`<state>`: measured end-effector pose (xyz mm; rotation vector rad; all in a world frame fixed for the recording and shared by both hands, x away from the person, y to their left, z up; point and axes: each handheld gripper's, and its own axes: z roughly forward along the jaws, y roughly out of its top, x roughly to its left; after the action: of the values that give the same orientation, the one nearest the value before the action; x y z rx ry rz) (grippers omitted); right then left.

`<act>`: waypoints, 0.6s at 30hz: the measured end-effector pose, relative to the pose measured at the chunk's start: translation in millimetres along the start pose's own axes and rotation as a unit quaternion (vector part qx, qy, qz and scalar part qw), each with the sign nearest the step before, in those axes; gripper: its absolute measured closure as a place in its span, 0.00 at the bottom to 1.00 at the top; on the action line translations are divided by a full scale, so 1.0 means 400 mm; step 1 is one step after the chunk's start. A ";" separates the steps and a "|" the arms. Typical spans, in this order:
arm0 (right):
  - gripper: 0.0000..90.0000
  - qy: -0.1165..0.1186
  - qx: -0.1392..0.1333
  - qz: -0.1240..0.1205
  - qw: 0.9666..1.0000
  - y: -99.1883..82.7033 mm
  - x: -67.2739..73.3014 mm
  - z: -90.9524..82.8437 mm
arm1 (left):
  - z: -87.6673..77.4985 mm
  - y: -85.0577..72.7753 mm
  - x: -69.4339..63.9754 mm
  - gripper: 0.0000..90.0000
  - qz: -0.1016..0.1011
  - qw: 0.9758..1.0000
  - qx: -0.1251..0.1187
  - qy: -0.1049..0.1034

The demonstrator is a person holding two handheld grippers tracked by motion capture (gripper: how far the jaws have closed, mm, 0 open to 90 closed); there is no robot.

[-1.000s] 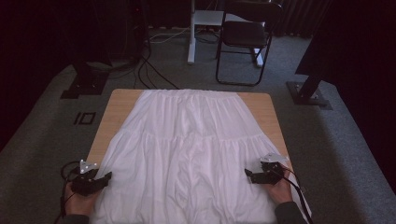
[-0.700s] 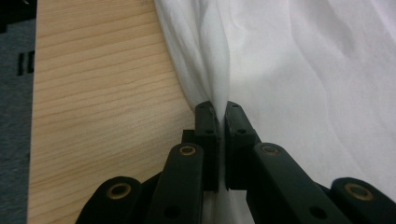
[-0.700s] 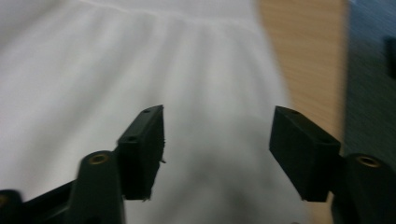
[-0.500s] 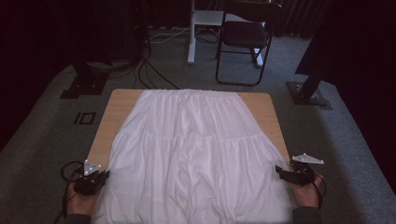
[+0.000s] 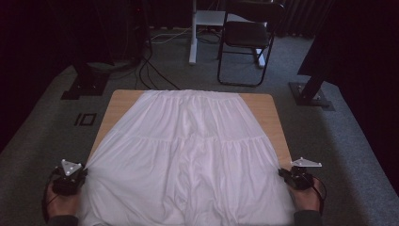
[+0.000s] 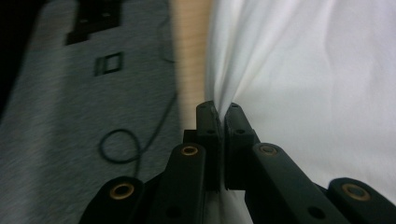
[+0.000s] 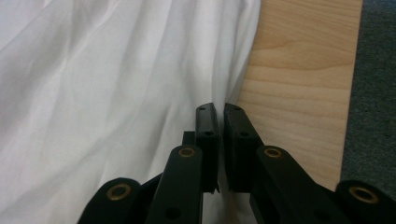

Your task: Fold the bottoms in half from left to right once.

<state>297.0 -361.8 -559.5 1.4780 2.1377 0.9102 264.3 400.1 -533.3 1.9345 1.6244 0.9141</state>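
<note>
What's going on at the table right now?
A person holds a tool in each hand at the near end of a wooden table covered by a white skirt. The left tool has just closed on the skirt's left edge, the right tool on its right edge; cloth is pinched between both pairs of jaws. The skirt lies spread flat, waistband at the far end. A black chair stands beyond the table.

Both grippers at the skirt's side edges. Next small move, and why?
Probably lift both edges slightly, together. The left gripper and right gripper have just closed on the white skirt, fabric pinched between each pair of jaws, while the rest lies flat on the table.
</note>
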 end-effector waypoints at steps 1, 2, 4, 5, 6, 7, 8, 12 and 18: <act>0.95 0.001 0.000 0.000 1.000 -0.002 0.000 -0.001 | 0.003 0.001 0.017 0.98 -0.004 1.000 0.002 0.013; 0.95 0.003 -0.001 0.001 1.000 -0.004 0.000 -0.002 | 0.008 0.004 0.036 0.98 -0.009 1.000 0.007 0.024; 0.96 0.005 -0.001 0.003 1.000 -0.008 0.000 -0.006 | 0.014 0.009 0.070 0.98 -0.020 0.999 0.012 0.048; 0.96 0.004 -0.001 0.000 1.000 -0.010 0.001 -0.007 | 0.017 0.012 0.090 0.98 -0.023 0.997 0.017 0.068; 0.96 0.001 -0.001 -0.002 1.000 -0.011 0.003 -0.009 | 0.018 0.014 0.100 0.98 -0.032 0.996 0.018 0.077; 0.97 0.000 -0.001 -0.004 1.000 -0.012 0.004 -0.010 | 0.018 0.016 0.114 0.98 -0.038 0.995 0.018 0.090; 0.97 -0.002 -0.002 -0.006 1.000 -0.014 0.005 -0.011 | 0.016 0.019 0.128 0.98 -0.048 0.993 0.020 0.103; 0.97 -0.003 -0.003 -0.004 1.000 -0.017 -0.001 -0.013 | -0.006 0.025 0.133 0.98 -0.055 0.993 0.006 0.102; 0.96 0.001 -0.010 -0.005 1.000 -0.020 -0.002 -0.012 | -0.064 0.040 0.084 0.97 -0.034 0.998 -0.043 0.042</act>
<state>288.8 -365.6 -561.7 1.4572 2.1291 0.9265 259.4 427.6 -497.8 1.7947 1.6582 1.0346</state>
